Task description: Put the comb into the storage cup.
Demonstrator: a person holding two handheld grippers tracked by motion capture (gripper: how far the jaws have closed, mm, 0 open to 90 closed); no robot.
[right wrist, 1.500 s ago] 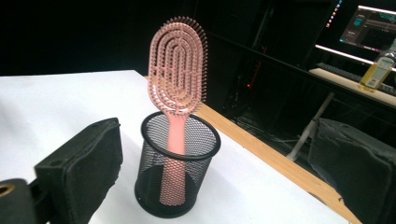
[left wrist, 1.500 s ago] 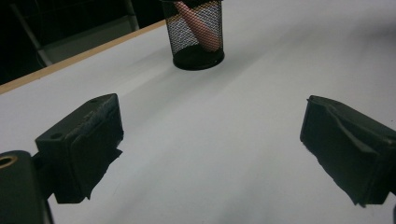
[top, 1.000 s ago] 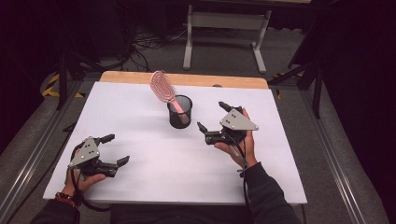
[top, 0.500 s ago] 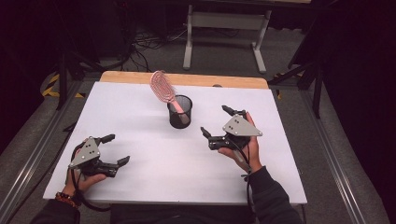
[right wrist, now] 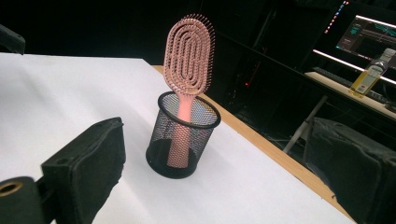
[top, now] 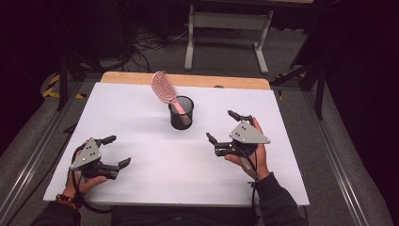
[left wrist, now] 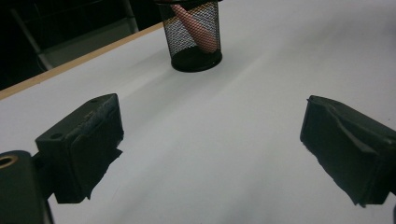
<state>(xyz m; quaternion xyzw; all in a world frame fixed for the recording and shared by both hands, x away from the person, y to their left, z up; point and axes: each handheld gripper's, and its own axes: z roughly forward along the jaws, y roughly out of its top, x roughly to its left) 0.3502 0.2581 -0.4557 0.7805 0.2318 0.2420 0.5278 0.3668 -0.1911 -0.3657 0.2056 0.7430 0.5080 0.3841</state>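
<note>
Pink hairbrush (top: 164,89) standing handle-down in black mesh cup (top: 181,113) on white desk (top: 188,160), left gripper (top: 115,151) and right gripper (top: 226,127) both released, empty, apart from cup

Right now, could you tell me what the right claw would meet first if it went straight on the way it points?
Probably the black mesh cup holding the pink hairbrush: it sits between the right claw's open jaws, with bare white table before it. Depth is hard to judge.
</note>
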